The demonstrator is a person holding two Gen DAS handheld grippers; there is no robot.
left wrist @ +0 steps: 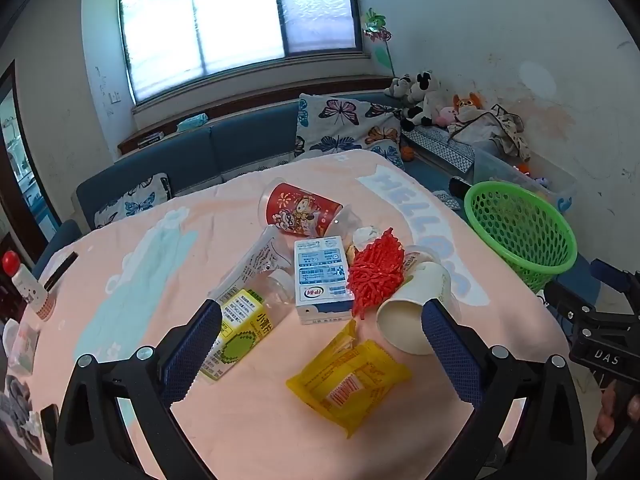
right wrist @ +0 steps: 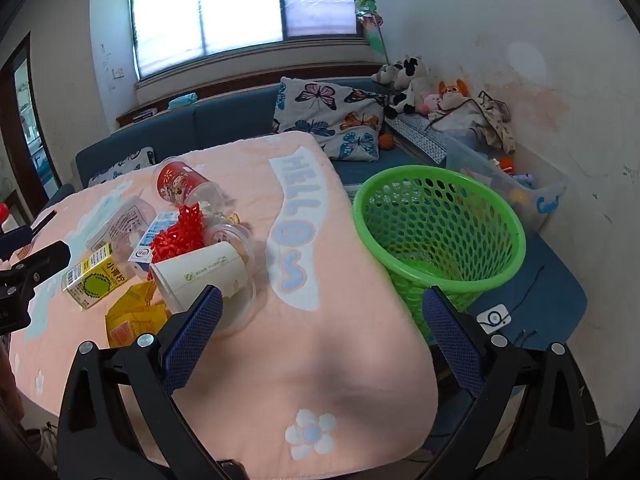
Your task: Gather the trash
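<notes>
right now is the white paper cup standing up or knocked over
Knocked over. The white paper cup lies on its side on the pink tablecloth, its open mouth facing the camera and its inside showing.

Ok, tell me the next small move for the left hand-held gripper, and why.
Probably ease the left hand-held gripper forward and down onto the yellow wrapper. Its jaws stand wide open with nothing between them, and the wrapper lies flat on the pink cloth right below them, the nearest piece of the pile. The green basket waits off the table's right edge.
</notes>
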